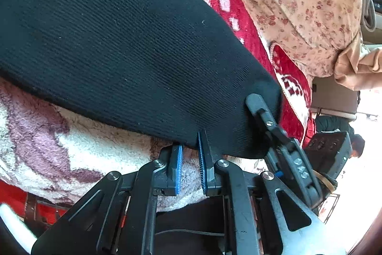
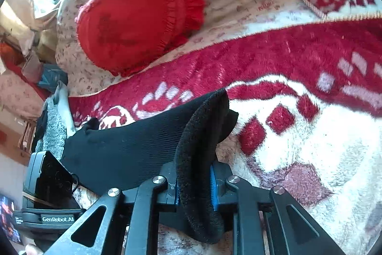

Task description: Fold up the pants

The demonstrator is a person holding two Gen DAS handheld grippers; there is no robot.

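Red pillow (image 2: 140,13), patterned blanket (image 2: 298,59)

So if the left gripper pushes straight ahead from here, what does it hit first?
Most likely the black pants: their hem edge lies just past the left gripper, whose open jaws hold nothing. Fleece blanket shows underneath; depth is unclear.

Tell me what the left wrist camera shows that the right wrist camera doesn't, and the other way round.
Only the left wrist view shows the left gripper, its blue pads parted at the hem of the black pants, with nothing clamped between them. Only the right wrist view shows the right gripper shut on a fuzzy fold of the pants, and the whole red ruffled cushion. Both show the pants lying on the red and white blanket, the floral sheet, and at least part of the cushion.
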